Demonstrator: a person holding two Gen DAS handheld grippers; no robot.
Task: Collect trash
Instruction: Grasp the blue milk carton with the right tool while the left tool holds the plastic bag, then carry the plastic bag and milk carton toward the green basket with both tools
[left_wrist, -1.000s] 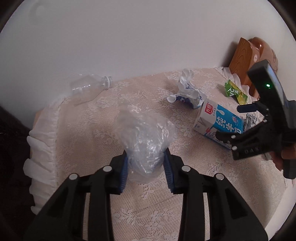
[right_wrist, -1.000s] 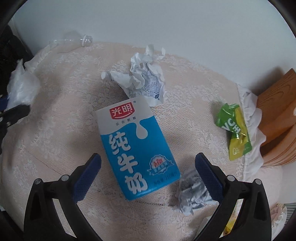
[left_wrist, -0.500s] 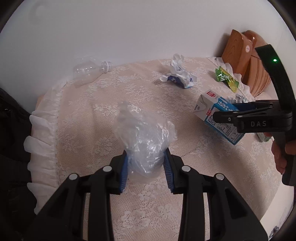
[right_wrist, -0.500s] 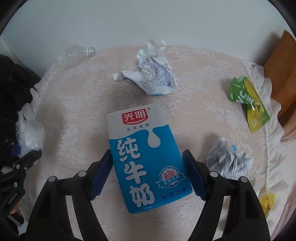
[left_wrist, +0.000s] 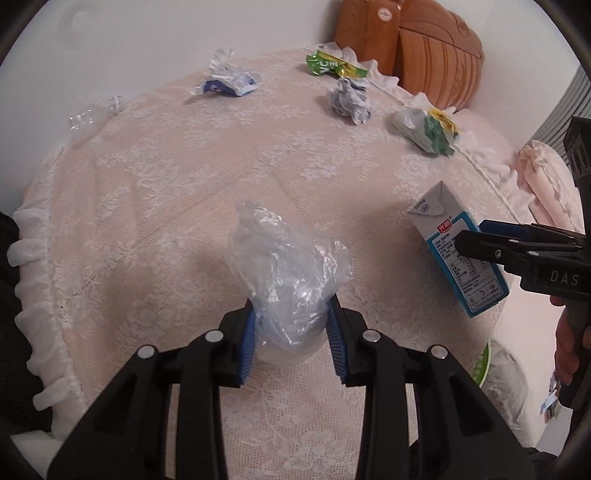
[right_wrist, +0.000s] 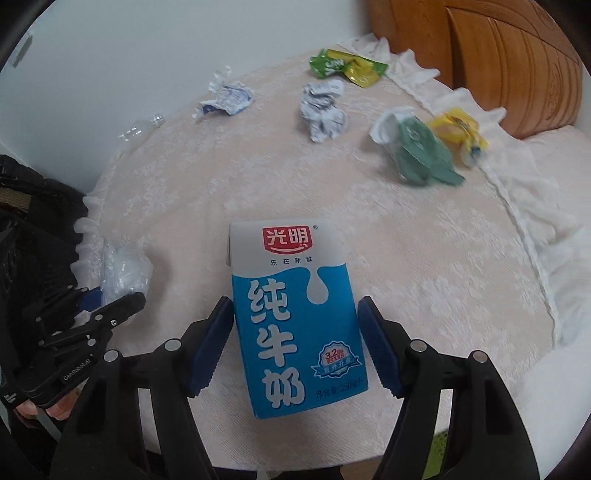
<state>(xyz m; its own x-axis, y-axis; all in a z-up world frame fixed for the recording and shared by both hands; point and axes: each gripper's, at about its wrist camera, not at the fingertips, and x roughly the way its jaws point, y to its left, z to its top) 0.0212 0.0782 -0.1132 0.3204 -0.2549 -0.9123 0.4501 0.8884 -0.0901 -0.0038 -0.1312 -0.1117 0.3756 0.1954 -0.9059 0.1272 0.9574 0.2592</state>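
My left gripper (left_wrist: 291, 332) is shut on a crumpled clear plastic bag (left_wrist: 288, 273), held above the round lace-covered table (left_wrist: 166, 184). My right gripper (right_wrist: 293, 343) is shut on a blue and white milk carton (right_wrist: 295, 314), lifted above the table's near edge. The carton also shows in the left wrist view (left_wrist: 458, 254), at the right, with the right gripper's fingers (left_wrist: 517, 251) on it. The left gripper with the bag shows in the right wrist view (right_wrist: 122, 280), at the left.
On the table lie a crumpled blue-white wrapper (left_wrist: 229, 79), a grey paper ball (left_wrist: 349, 99), a green packet (left_wrist: 332, 66), a green-white bag (left_wrist: 424, 129), a yellow wrapper (right_wrist: 458, 129) and a clear bottle (left_wrist: 92, 114). A wooden chair back (left_wrist: 406, 48) stands behind.
My right gripper has closed on the milk carton and lifted it back toward the near edge. My left gripper, still holding the bag, has pulled back and up.
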